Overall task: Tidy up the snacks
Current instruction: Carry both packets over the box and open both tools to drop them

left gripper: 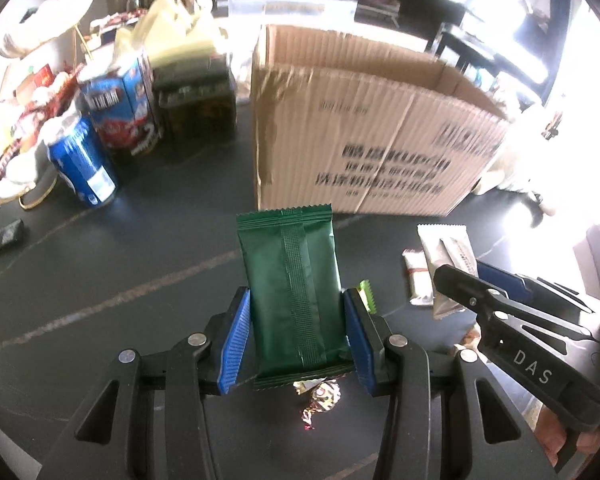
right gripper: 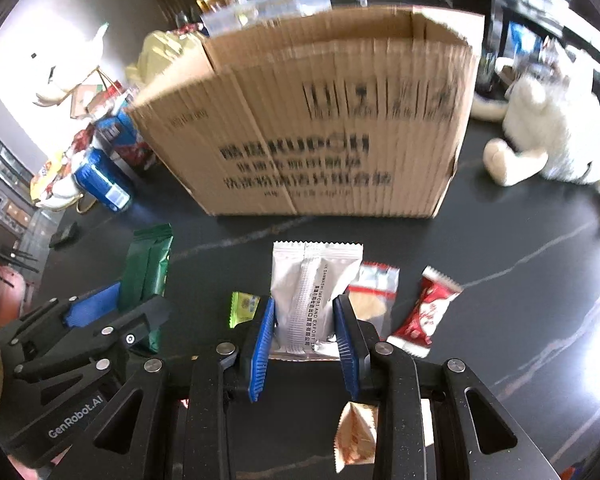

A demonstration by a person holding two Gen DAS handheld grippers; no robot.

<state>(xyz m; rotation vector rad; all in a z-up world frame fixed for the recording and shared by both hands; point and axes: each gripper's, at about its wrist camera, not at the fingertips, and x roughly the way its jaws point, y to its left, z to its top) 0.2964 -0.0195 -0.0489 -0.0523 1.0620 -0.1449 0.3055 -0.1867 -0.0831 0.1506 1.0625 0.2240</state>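
Note:
My left gripper [left gripper: 296, 300] is shut on a dark green snack packet [left gripper: 292, 280], held above the dark table. In the right wrist view that packet [right gripper: 148, 268] shows at the left with the left gripper [right gripper: 112, 312] around it. My right gripper [right gripper: 305, 312] is shut on a silver snack packet [right gripper: 308, 284], also lifted; the same packet [left gripper: 448, 256] appears at the right of the left wrist view in the right gripper [left gripper: 480, 280]. An open cardboard box [left gripper: 364, 132] [right gripper: 312, 128] stands just beyond both.
Loose snacks lie on the table: a red packet [right gripper: 424, 316], a clear-wrapped biscuit [right gripper: 374, 296], a small yellow-green packet [right gripper: 244, 306], an orange packet [right gripper: 356, 436], a foil candy [left gripper: 320, 396]. Blue cans [left gripper: 80, 160], boxes and a snack stand crowd the left. A white plush toy [right gripper: 548, 136] lies right.

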